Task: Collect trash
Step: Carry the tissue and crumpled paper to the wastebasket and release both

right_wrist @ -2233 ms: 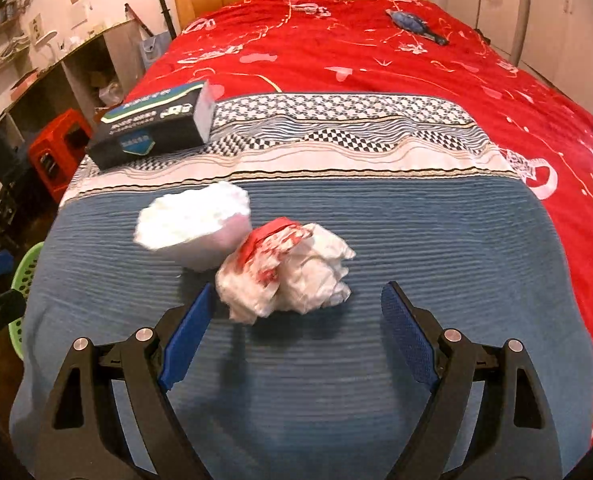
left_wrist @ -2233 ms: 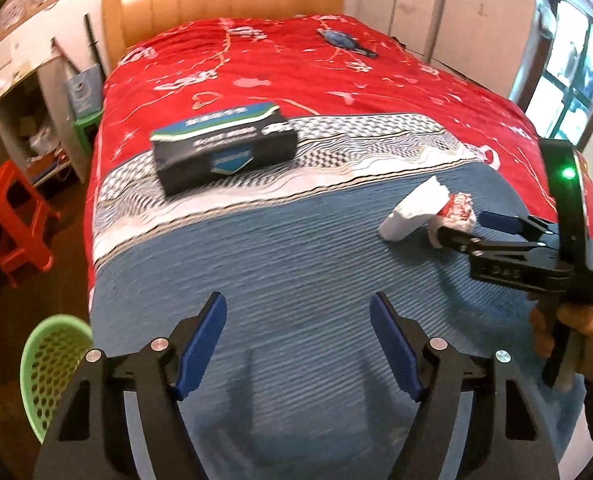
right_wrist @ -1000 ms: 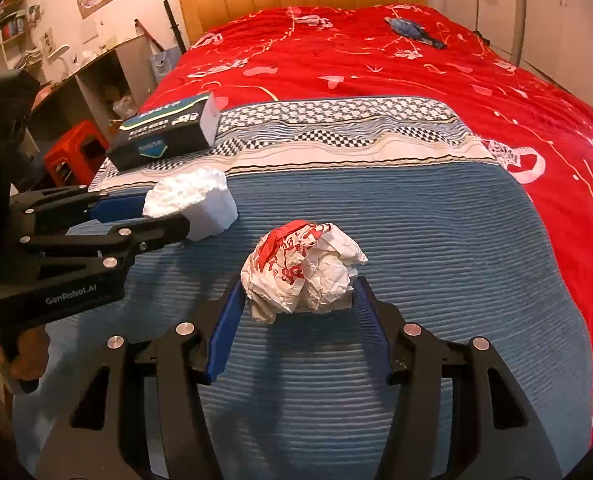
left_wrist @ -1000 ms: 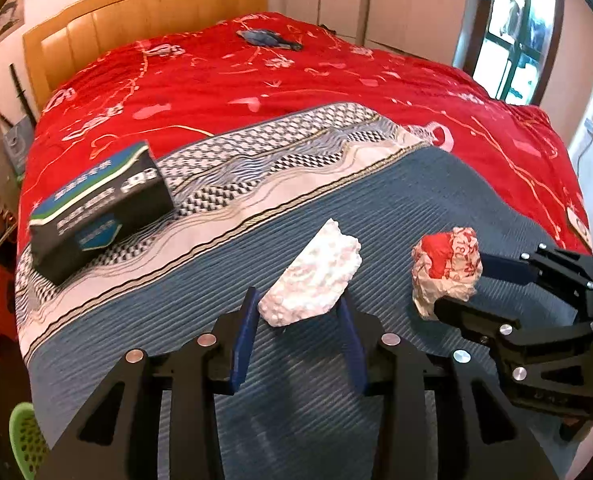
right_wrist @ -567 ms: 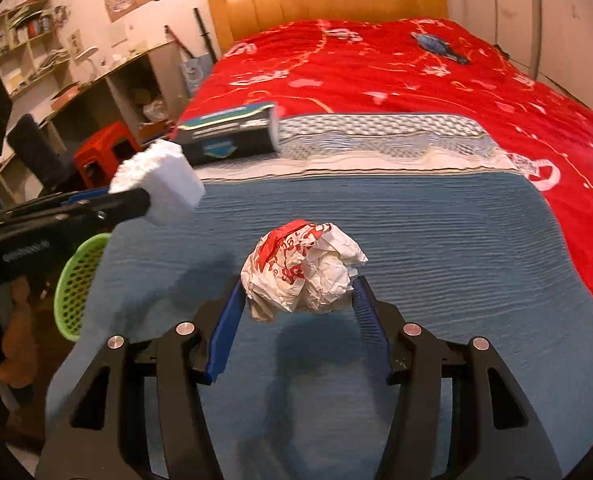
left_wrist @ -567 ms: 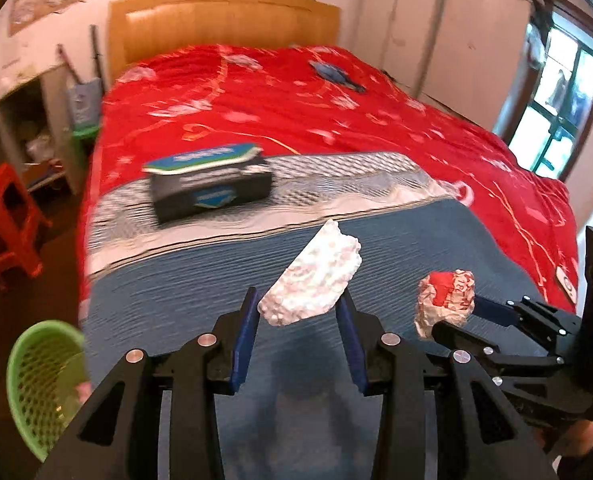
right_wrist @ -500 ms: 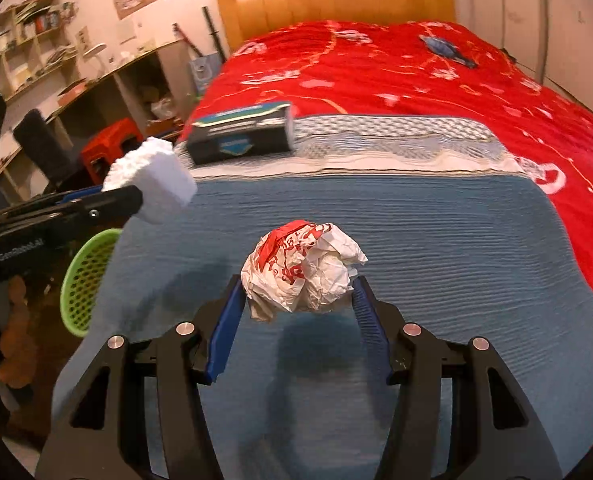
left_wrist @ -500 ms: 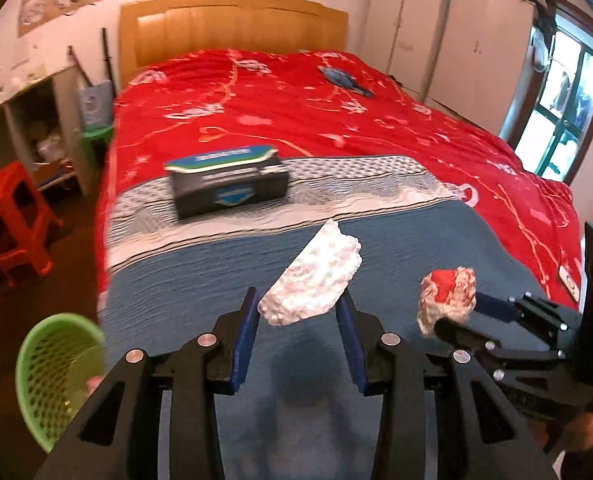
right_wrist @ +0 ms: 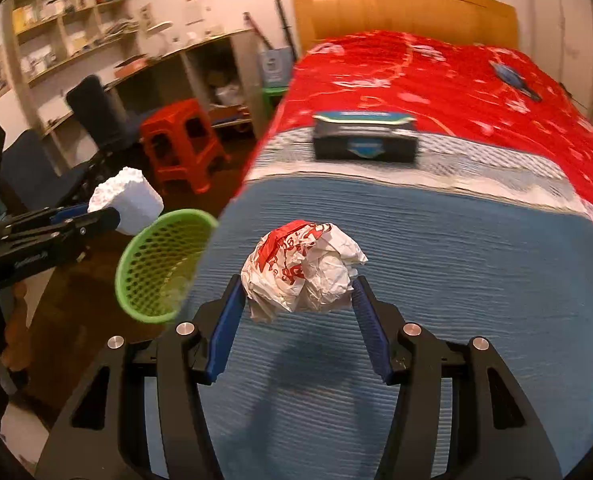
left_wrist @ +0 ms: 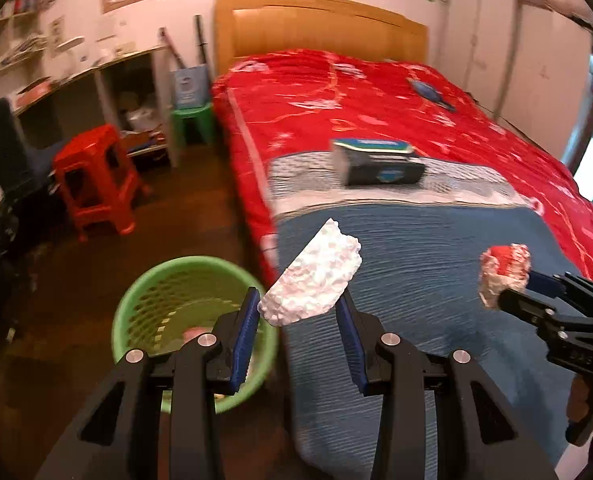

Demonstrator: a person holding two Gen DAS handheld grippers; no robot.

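left gripper (left_wrist: pixel 296 322) clamps foam (left_wrist: pixel 311 285) | right gripper (right_wrist: pixel 296 306) clamps wrapper (right_wrist: pixel 302 267) | bin (left_wrist: pixel 148 292) near, drops left

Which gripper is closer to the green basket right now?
Left. The left gripper, holding the foam chunk, is at the green basket rim; the right gripper is over the bed.

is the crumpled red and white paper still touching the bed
Apart. In the right wrist view the crumpled paper hangs clamped in the right gripper, its shadow cast separately on the blue bedspread below. The left wrist view shows it held clear too.
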